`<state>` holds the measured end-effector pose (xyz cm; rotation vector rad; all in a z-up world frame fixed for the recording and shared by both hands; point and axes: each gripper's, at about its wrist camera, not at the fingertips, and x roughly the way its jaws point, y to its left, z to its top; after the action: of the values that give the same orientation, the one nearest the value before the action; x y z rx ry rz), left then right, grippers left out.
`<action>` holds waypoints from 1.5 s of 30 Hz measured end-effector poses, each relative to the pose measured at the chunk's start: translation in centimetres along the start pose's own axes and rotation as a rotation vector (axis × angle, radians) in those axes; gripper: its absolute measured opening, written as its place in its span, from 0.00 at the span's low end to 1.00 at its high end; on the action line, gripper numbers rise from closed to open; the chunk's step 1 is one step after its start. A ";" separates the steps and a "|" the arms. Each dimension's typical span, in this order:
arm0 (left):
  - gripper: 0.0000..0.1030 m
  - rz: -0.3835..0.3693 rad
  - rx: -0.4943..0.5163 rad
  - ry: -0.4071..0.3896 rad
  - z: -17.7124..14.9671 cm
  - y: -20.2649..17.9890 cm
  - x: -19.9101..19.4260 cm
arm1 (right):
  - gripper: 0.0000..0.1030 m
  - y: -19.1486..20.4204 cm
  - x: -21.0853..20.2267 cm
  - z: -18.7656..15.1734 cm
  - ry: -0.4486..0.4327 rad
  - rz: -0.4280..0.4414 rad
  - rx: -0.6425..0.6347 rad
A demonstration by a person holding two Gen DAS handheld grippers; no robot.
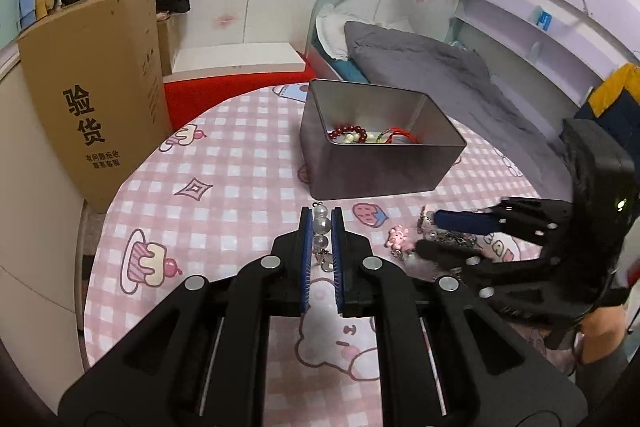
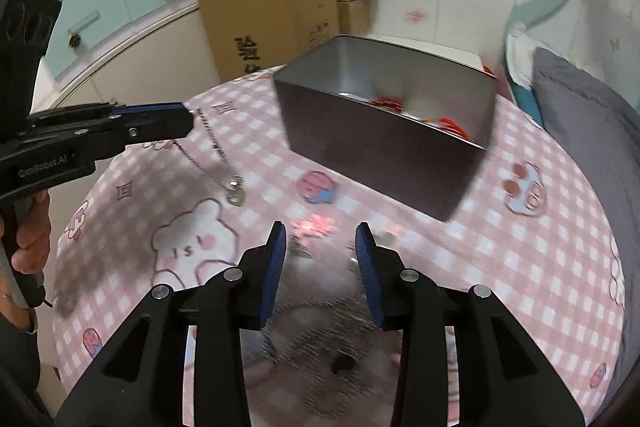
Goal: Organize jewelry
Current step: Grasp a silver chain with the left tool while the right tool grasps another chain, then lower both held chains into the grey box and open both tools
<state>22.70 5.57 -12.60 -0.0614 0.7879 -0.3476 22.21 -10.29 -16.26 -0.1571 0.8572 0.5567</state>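
My left gripper (image 1: pixel 321 217) is shut on a pearl and silver chain necklace (image 1: pixel 322 226), with the pearls pinched between the blue pads. In the right wrist view the left gripper (image 2: pixel 188 121) holds the necklace (image 2: pixel 218 153) above the cloth, its heart pendant (image 2: pixel 236 193) hanging at the lower end. A grey tin box (image 1: pixel 360 167) (image 2: pixel 380 155) holds red beads and other bracelets. My right gripper (image 2: pixel 321 233) (image 1: pixel 430 235) is open and low over a pink charm (image 1: pixel 397 237) and small blurred trinkets on the cloth.
A round table with a pink checked cartoon cloth (image 1: pixel 240 167) carries everything. A tall cardboard box (image 1: pixel 100 99) stands beyond its left edge. Grey bedding (image 1: pixel 420 67) lies behind the tin. A hand (image 2: pixel 30 231) grips the left gripper's handle.
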 end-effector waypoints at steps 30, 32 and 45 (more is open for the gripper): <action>0.09 -0.214 0.089 -0.145 9.8 -5.2 -2.0 | 0.13 -4.2 -6.5 5.6 -0.217 0.087 0.138; 0.09 -0.228 0.087 -0.147 10.8 -5.4 -1.3 | 0.13 -5.0 -6.4 6.0 -0.229 0.082 0.156; 0.09 -0.203 0.052 0.018 9.9 -4.6 6.5 | 0.13 -8.0 -2.5 5.4 -0.167 0.092 0.253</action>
<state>32.56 -1.67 -9.23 -0.0902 0.7922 -0.5615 28.77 -16.15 -11.54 0.1584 0.7676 0.5341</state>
